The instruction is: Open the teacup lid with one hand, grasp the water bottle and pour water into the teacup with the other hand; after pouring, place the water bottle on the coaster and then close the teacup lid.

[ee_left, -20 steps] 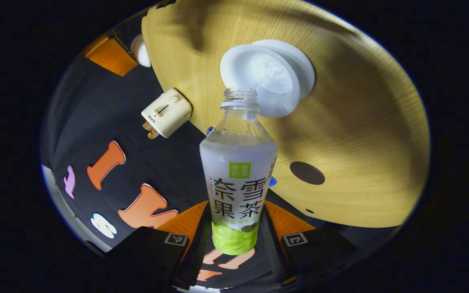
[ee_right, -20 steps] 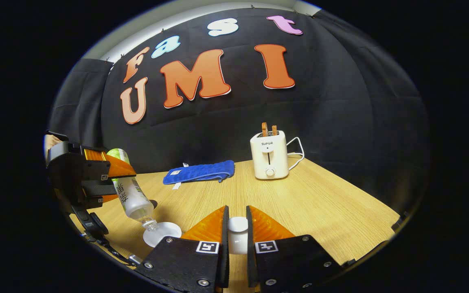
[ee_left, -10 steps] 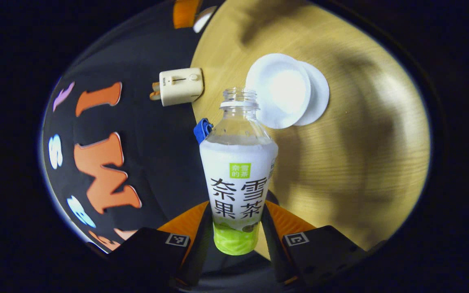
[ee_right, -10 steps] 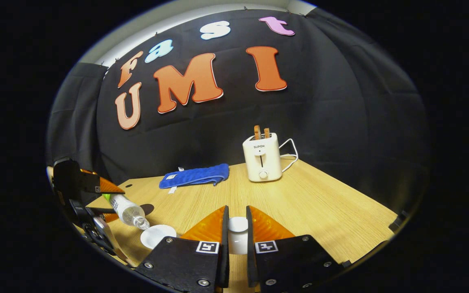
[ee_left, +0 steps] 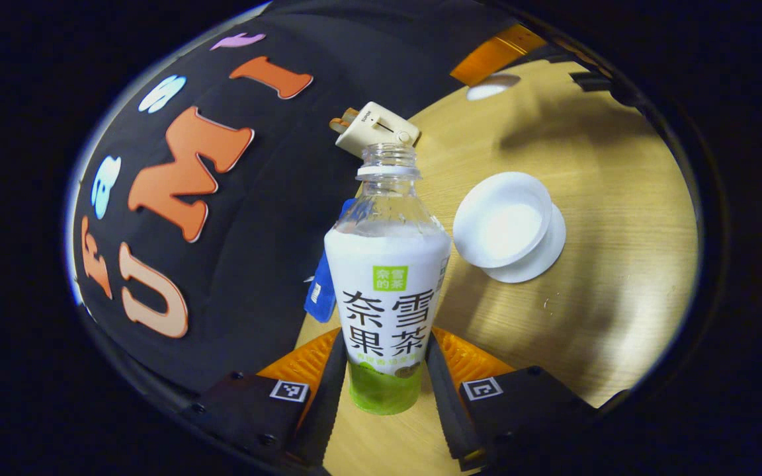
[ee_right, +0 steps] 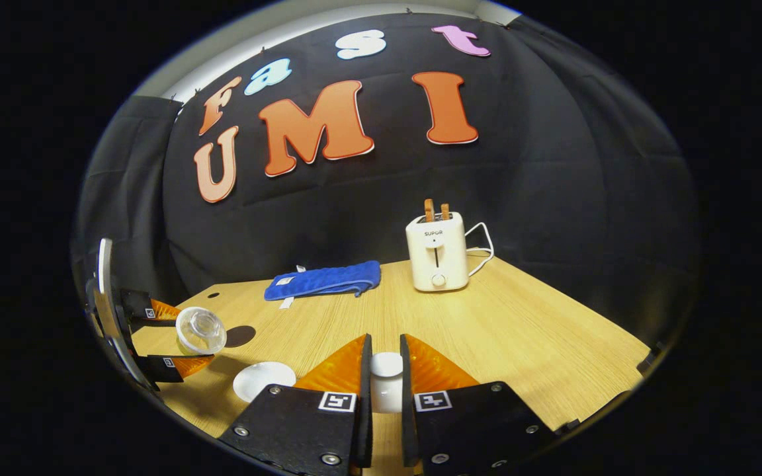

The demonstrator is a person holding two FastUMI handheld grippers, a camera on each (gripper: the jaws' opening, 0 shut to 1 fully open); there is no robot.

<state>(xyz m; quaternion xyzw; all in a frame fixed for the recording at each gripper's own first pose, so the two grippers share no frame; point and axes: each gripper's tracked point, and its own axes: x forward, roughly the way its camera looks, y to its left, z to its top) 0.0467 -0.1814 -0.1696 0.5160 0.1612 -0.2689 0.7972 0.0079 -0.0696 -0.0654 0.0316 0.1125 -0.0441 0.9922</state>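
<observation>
My left gripper (ee_left: 384, 360) is shut on the lower body of an uncapped bottle (ee_left: 387, 284) with a white and green label. The bottle's mouth points past the toaster, left of the white teacup (ee_left: 503, 218). The lidless cup stands on its saucer (ee_left: 543, 254). In the right gripper view the left gripper (ee_right: 179, 337) holds the bottle (ee_right: 201, 330) roughly level above the table, left of the teacup (ee_right: 263, 381). A dark round coaster (ee_right: 241, 336) lies just behind the bottle. My right gripper (ee_right: 385, 360) is shut on the knob of the white lid (ee_right: 386, 378).
A cream toaster (ee_right: 436, 251) with a white cord stands at the back of the wooden table (ee_right: 526, 330). A blue cloth (ee_right: 325, 279) lies to its left near the wall. In the left gripper view the right gripper (ee_left: 497, 49) hovers far off with the lid.
The bottle has swung up from its downward tilt over the teacup, and its mouth now points away from the cup. The right gripper has kept the lid almost still.
</observation>
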